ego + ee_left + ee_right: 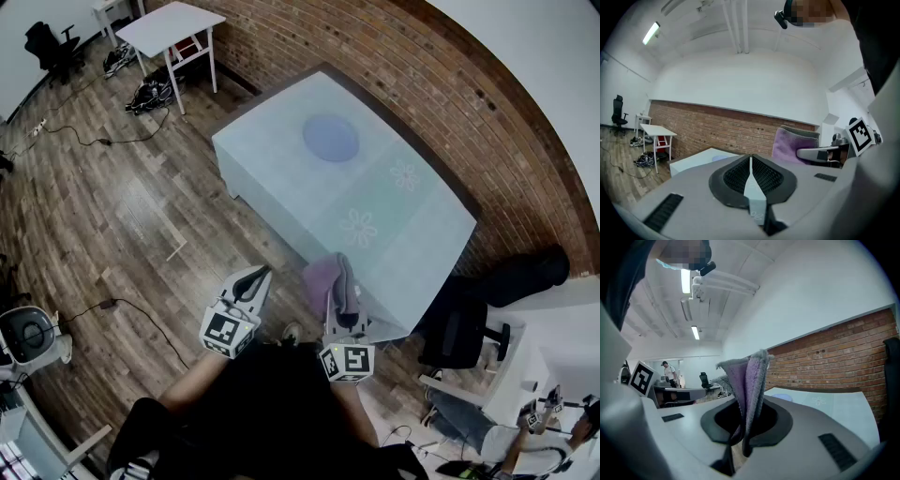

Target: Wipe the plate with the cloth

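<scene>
Short of the bench [412,230], the right gripper [342,319] jaws pinch the cloth [328,277] and the left gripper [253,279] jaws are closed and empty. The thin grip could let the cloth slip on the plate [331,138].

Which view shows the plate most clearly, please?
The head view: the whole round plate lies on the table, seen from above. Both gripper views catch only a thin, distant, edge-on sliver of it.

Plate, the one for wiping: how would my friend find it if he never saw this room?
Look for the long brick wall; a pale table stands beside it. Toward the table's far end lies the plate, a flat round blue-purple disc. The only other marks on the tabletop are two faint white flower prints, so the plate is the one solid coloured circle.
</scene>
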{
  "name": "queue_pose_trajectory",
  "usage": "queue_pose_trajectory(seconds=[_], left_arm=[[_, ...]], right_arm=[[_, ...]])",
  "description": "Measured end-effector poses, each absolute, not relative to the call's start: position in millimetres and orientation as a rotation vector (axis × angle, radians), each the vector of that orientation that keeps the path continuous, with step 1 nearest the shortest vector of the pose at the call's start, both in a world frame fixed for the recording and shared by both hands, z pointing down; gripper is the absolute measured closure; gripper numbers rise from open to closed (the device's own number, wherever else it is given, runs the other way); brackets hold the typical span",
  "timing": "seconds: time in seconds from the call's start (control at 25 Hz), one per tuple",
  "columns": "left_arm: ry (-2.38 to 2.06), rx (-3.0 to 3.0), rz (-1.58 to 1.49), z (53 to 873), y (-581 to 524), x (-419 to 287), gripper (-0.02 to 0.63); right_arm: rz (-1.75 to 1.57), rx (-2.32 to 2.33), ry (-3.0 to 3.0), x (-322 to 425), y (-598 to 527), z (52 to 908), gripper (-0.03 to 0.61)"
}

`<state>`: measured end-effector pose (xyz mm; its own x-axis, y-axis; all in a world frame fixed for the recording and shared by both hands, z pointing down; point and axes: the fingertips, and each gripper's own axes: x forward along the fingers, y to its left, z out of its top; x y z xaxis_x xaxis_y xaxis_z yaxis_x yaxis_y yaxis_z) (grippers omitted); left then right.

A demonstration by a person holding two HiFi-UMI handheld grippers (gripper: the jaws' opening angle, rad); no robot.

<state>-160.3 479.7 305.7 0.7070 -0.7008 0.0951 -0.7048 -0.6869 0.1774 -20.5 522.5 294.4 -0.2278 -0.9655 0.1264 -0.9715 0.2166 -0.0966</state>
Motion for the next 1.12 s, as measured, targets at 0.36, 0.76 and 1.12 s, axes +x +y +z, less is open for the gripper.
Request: queue_pose_trajectory(seconds=[0.36,0.76,1.12], left_arm=[[-1.127,2.711,0.026,307,480,-166,0.571],[-1.124,2.692,0.019,310,475,-189,0.571],[-1.065,2.674,0.006,322,475,-221,0.571]], right_arm=[[0.229,1.918,-2.426,-28,523,296,0.518],[0.233,1.925,-2.425,-50,518,293,0.518],[0.210,1.932,-2.379,-88,517,297,0.518]])
